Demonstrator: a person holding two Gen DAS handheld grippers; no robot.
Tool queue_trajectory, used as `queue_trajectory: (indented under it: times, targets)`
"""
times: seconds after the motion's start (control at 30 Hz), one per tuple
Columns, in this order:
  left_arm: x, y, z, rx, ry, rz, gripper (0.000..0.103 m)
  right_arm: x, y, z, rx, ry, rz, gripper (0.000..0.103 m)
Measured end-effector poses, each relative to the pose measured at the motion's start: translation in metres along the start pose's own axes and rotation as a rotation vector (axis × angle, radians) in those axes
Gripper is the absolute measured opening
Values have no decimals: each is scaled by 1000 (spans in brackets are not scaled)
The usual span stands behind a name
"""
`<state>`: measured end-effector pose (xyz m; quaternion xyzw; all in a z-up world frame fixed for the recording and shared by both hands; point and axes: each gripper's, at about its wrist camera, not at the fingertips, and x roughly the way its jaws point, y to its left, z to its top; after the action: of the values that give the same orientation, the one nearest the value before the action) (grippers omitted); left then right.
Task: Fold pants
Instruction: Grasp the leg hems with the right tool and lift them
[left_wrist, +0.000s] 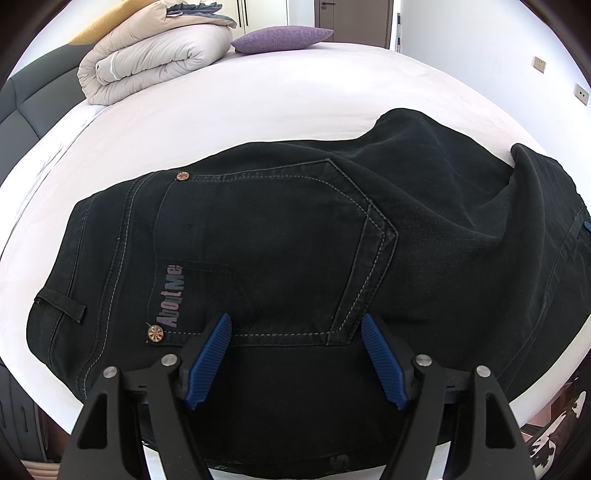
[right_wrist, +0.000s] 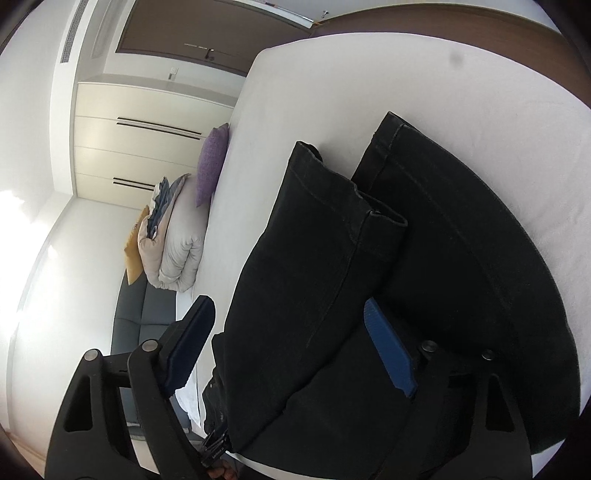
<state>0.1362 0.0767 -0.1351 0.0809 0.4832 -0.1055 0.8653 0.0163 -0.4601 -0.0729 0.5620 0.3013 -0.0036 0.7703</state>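
Black jeans (left_wrist: 288, 236) lie on the white bed (left_wrist: 258, 96), back pocket and "AboutMe" label up, waistband to the left. My left gripper (left_wrist: 295, 328) is open just above the seat of the jeans, blue pads wide apart, holding nothing. In the right wrist view the jeans' two legs (right_wrist: 317, 280) lie side by side with the cuffs pointing away. My right gripper (right_wrist: 291, 314) is open, its fingers on either side of the near leg; the leg's fabric passes between them without being clamped.
A folded beige duvet (left_wrist: 155, 59) and a purple cushion (left_wrist: 280, 38) lie at the far side of the bed. A grey headboard (left_wrist: 22, 107) stands at left. Wardrobe doors (right_wrist: 140, 147) and the bed's edge (right_wrist: 236, 122) show in the right wrist view.
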Motion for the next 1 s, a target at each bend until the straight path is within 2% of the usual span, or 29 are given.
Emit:
queue_trajectory:
  times: [0.07, 0.17, 0.27, 0.3, 0.4, 0.5, 0.6, 0.9, 1.0]
  targets:
    - [0, 0, 0, 0, 0, 0, 75, 3, -1, 0, 28, -30, -26, 81]
    - [0, 0, 0, 0, 0, 0, 75, 4, -7, -1, 104, -94, 6, 81]
    - [0, 0, 0, 0, 0, 0, 75, 7, -7, -2, 153, -118, 3, 81]
    - [0, 0, 0, 0, 0, 1, 75, 8, -5, -2, 154, -116, -14, 76]
    - [0, 0, 0, 1, -1, 0, 75, 7, -1, -11, 158, -123, -149, 60]
    - [-1, 0, -1, 0, -1, 0, 75, 11, 3, -15, 120, -127, -213, 58]
    - [0, -1, -1, -1, -3, 1, 75, 20, 8, -13, 122, -113, -226, 60]
    - [0, 0, -2, -2, -3, 1, 75, 58, 12, -6, 143, -88, -80, 60]
    - [0, 0, -2, -1, -3, 2, 75, 53, 3, -9, 182, -100, -21, 49]
